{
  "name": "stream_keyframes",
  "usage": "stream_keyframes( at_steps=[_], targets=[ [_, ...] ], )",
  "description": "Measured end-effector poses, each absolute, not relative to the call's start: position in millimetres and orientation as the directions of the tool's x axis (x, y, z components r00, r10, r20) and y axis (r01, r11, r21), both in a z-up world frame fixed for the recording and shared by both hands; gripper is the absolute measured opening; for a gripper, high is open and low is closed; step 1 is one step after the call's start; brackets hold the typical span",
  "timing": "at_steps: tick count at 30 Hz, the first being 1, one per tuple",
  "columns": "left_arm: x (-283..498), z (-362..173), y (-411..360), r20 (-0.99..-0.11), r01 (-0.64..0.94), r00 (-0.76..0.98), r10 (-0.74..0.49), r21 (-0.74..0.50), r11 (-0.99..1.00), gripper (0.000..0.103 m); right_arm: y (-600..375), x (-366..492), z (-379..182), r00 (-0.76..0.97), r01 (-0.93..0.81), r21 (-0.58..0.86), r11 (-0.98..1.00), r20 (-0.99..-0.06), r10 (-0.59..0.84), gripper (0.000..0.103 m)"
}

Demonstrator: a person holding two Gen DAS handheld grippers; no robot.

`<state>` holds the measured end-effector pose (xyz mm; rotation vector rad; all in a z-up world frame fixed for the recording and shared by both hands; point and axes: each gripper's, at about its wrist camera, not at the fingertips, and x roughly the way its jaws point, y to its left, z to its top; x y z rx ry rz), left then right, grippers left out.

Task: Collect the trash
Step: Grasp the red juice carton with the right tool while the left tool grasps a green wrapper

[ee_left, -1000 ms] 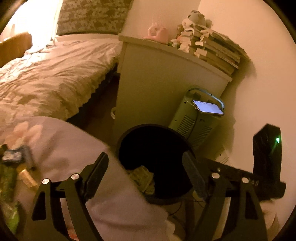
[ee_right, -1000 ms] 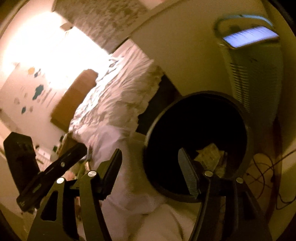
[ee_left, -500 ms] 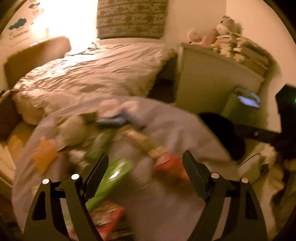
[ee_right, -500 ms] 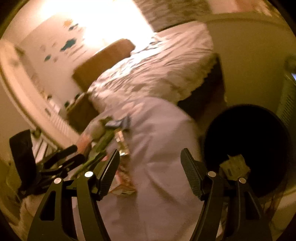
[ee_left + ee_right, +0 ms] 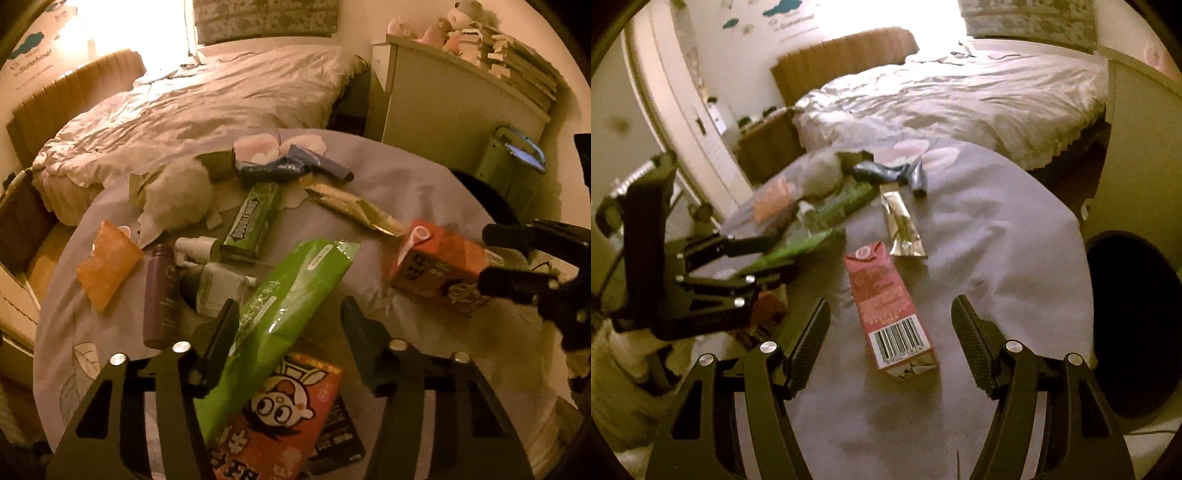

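A round table with a grey cloth [image 5: 406,184] holds scattered trash. My left gripper [image 5: 290,332] is open over a long green bag [image 5: 291,295], above a red cartoon packet [image 5: 280,417]. My right gripper [image 5: 890,332] is open around a red drink carton [image 5: 886,302] lying flat, not touching it; the carton also shows in the left wrist view [image 5: 439,266]. A gold wrapper [image 5: 354,210], a green gum pack [image 5: 251,221], an orange packet [image 5: 107,266], a dark bottle [image 5: 159,295] and a blue wrapper [image 5: 291,166] lie further back. The black bin [image 5: 1134,325] stands right of the table.
A bed [image 5: 207,96] lies behind the table. A pale cabinet [image 5: 443,96] with stacked books and a green heater [image 5: 513,155] stand at the right. A white fluffy toy [image 5: 177,199] and a clear spray bottle [image 5: 210,280] rest on the cloth.
Both grippers swung left from over the black bin to over the table. The left now hovers above the green bag, the right above the red carton. Both stayed open.
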<state>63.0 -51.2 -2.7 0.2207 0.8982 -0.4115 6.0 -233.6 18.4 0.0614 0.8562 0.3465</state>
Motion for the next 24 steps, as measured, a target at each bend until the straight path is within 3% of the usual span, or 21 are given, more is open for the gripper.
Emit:
stream_keyframes(
  at_steps=[3, 8, 21, 24],
  targets=[
    [68.6, -6.4, -50.0, -0.804, 0.422, 0.539, -0.251, 0.000, 0.907, 0.042, -230.8, 10.7, 9.9, 0.596, -0.269, 0.183, 0.946, -0.740, 0.312, 0.065],
    [74.0, -5.5, -46.1, -0.802, 0.406, 0.535, -0.266, -0.032, 0.913, 0.030, -227.9, 18.3, -0.2, 0.573, -0.266, 0.174, 0.948, -0.762, 0.301, 0.044],
    [73.4, 21.1, -41.4, -0.739, 0.372, 0.580, -0.341, -0.132, 0.919, 0.004, -254.6, 9.7, 15.3, 0.596, -0.249, 0.337, 0.908, -0.686, 0.418, 0.038],
    [71.3, 34.7, -48.3, -0.715, 0.389, 0.596, -0.366, -0.142, 0.910, 0.004, -264.7, 4.6, 28.4, 0.618, -0.246, 0.368, 0.897, -0.653, 0.438, 0.038]
  ],
)
